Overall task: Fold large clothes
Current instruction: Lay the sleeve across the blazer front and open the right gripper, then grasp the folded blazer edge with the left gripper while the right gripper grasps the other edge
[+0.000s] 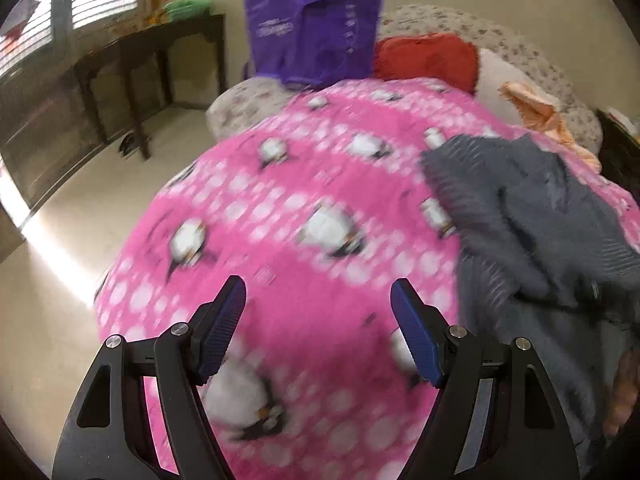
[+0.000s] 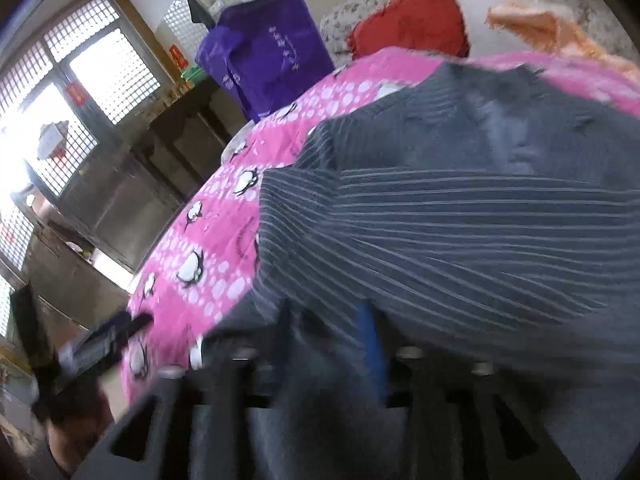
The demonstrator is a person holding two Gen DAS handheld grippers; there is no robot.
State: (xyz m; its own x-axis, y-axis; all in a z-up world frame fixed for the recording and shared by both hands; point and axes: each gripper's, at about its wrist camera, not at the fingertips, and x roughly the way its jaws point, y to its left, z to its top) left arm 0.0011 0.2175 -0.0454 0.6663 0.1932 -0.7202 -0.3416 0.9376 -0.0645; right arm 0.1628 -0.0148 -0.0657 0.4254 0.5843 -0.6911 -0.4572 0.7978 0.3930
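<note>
- The left gripper (image 1: pixel 318 294) has its 2 blue-padded fingers (image 1: pixel 222 328) spread wide with nothing between them; they hang tilted downward over the pink penguin-print blanket (image 1: pixel 280 200), not touching it.
- The right gripper (image 2: pixel 326 344) is badly blurred in its own view. 1 blue pad (image 2: pixel 370 344) shows, and grey cloth lies across and between the fingers; whether the pads press on that cloth or stand apart I cannot tell.
- The grey striped garment (image 2: pixel 460 208) is what drapes over the right gripper. It lies rumpled on the blanket, toward the right side of the bed in the left wrist view (image 1: pixel 540 220), well apart from the left fingers.
- In the right wrist view the left gripper (image 2: pixel 120 328) shows at the lower left, above the blanket's near edge, with part of a hand (image 2: pixel 76 440) below it, blurred.
- At the far end of the bed stand a purple bag (image 1: pixel 316 24), a red cushion (image 1: pixel 424 60) beside it and an orange cloth (image 1: pixel 540 112) further right, on a floral bedcover (image 1: pixel 500 44).
- A dark wooden counter (image 1: pixel 148 52) stands by the window to the left.
</note>
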